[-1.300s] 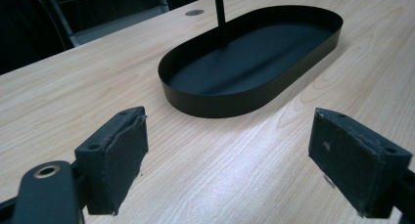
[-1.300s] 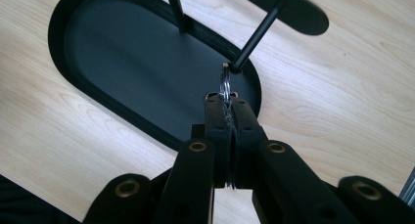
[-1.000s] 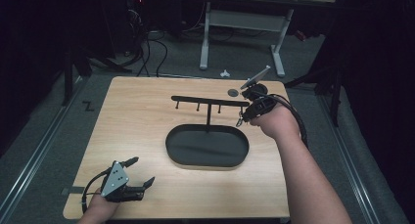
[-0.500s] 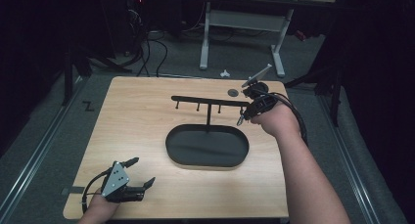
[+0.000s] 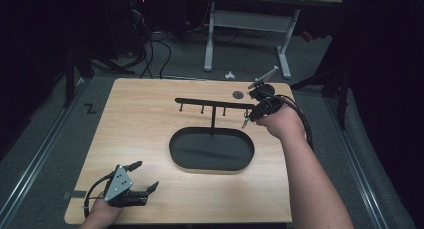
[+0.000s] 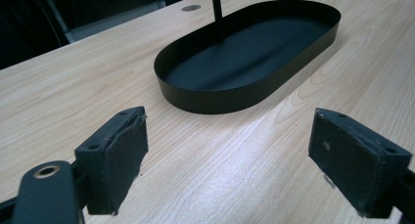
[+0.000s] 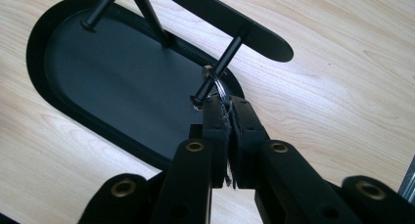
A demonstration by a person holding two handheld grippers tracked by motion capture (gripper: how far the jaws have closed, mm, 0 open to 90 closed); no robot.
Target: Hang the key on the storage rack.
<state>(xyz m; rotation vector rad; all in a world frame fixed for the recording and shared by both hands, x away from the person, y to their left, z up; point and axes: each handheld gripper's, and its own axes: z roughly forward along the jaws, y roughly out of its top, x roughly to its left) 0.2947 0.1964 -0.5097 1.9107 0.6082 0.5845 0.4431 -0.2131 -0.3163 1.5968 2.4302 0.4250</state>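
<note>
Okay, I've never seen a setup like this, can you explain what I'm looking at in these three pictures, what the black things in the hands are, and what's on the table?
A person sits at a wooden table and holds a hand-operated gripper in each hand; there is no robot. Each gripper has two black padded fingers that pinch.

The high view comes from a fixed camera above the table. The other two come from small cameras riding on the grippers, looking along their fingers.

On the table stands a black hanger stand: an oval tray with a post carrying a crossbar that has small pegs.

The left gripper rests near the table's front left corner, its fingers wide apart with nothing between them.

The right gripper is at the crossbar's right end. Its fingers are pressed together on a thin metal ring, which loops around the end peg.
</note>
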